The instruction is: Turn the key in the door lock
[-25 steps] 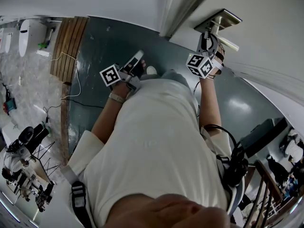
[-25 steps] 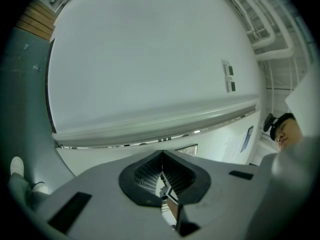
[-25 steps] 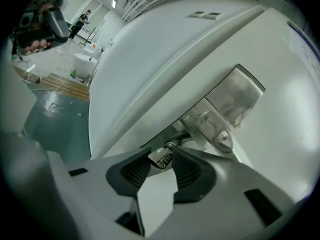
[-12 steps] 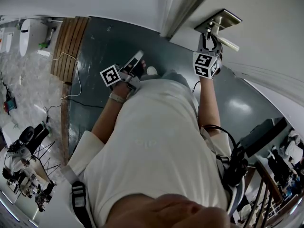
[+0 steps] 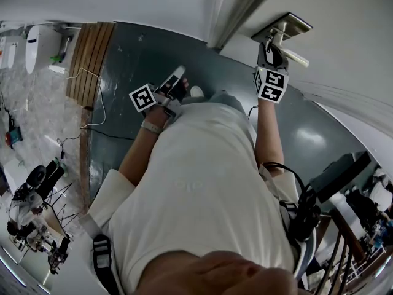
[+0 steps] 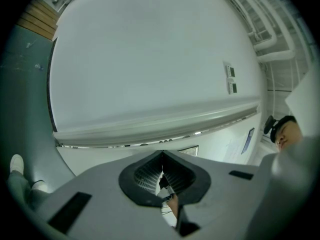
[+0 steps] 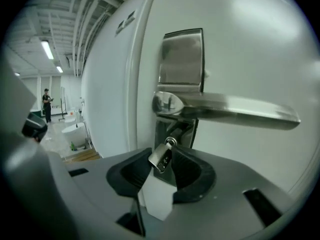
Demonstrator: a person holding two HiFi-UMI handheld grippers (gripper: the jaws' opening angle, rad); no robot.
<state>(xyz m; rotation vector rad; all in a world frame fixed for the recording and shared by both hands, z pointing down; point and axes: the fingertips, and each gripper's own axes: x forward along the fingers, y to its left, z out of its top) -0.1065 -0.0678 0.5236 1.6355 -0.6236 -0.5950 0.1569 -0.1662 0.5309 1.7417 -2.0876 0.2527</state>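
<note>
A silver lock plate (image 7: 182, 59) with a lever handle (image 7: 225, 109) sits on the white door (image 7: 250, 29). Below the handle, a key (image 7: 161, 157) sticks out of the keyhole with its metal head tilted. My right gripper (image 7: 162, 160) is shut on that key head, a pad on each side. From the head view, the right gripper (image 5: 270, 49) reaches up to the lock plate (image 5: 288, 24), just under the handle (image 5: 296, 57). My left gripper (image 5: 178, 75) is held low over the dark floor, away from the door. Its jaws (image 6: 161, 159) are shut on nothing and face a white wall.
The door frame (image 5: 224, 11) runs just left of the lock. A wooden mat (image 5: 89, 57) and a loose cable (image 5: 92, 106) lie on the floor to the left. Equipment on stands (image 5: 31, 217) is at the lower left. A person (image 7: 46, 104) stands far off down the hall.
My right gripper has rolled about its own axis at the lock, its marker cube showing a different face, and it stays at the keyhole. The left gripper has not moved.
</note>
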